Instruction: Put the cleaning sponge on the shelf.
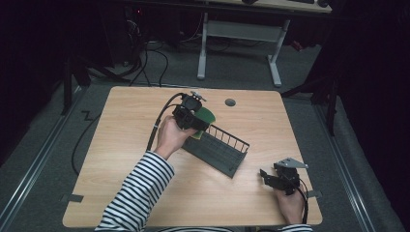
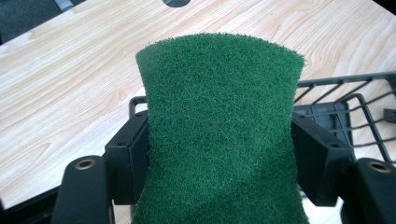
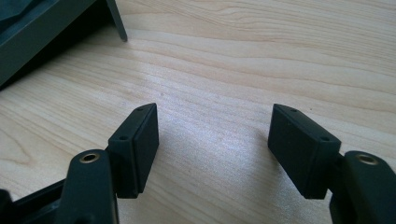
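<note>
The left gripper (image 1: 196,120) is clamped on a green scouring pad (image 2: 219,130), its two black jaws pressing the pad's sides so that it bows between them, and it holds the pad above the far left end of a dark wire-railed rack (image 1: 218,149) that lies near the middle of the wooden surface (image 1: 125,159). The right gripper (image 3: 212,149) rests at the near right of the surface, well apart from the rack, with its jaws spread wide and only bare wood between them.
</note>
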Motion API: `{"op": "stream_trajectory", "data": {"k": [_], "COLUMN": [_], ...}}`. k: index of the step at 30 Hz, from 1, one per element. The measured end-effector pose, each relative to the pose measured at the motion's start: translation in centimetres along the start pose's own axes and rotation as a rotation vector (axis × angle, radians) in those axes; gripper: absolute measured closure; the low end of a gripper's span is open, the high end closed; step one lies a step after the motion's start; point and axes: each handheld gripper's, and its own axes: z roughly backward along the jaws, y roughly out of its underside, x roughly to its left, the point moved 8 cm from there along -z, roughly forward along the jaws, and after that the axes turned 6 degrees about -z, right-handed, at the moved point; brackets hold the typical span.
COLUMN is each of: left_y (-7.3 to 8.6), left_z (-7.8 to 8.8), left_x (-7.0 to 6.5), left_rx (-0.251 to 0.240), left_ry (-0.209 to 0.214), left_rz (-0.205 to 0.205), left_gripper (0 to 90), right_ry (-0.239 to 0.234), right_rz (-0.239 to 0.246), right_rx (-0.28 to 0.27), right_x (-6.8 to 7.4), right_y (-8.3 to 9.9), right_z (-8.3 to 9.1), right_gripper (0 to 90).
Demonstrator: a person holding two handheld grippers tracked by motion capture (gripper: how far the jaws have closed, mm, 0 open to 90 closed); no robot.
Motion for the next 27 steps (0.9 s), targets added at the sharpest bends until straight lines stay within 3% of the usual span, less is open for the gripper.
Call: {"op": "stream_trajectory", "data": {"k": [12, 27], "left_y": [-0.4, -0.1], "left_z": [-3.1, -4.5], "left_x": [0.1, -0.2], "left_rx": [0.022, 0.05], "left_ry": [-0.027, -0.054], "left_rz": [0.008, -0.014], "left_gripper": [30.7, 30.5], "right_ry": [0.0, 0.0], "right_rz": [0.0, 0.0], "right_rx": [0.0, 0.0], "right_x": [0.0, 0.0], "right_y": [0.0, 0.0], "right_z": [0.0, 0.0], "right_gripper": [33.7, 33.7]}}
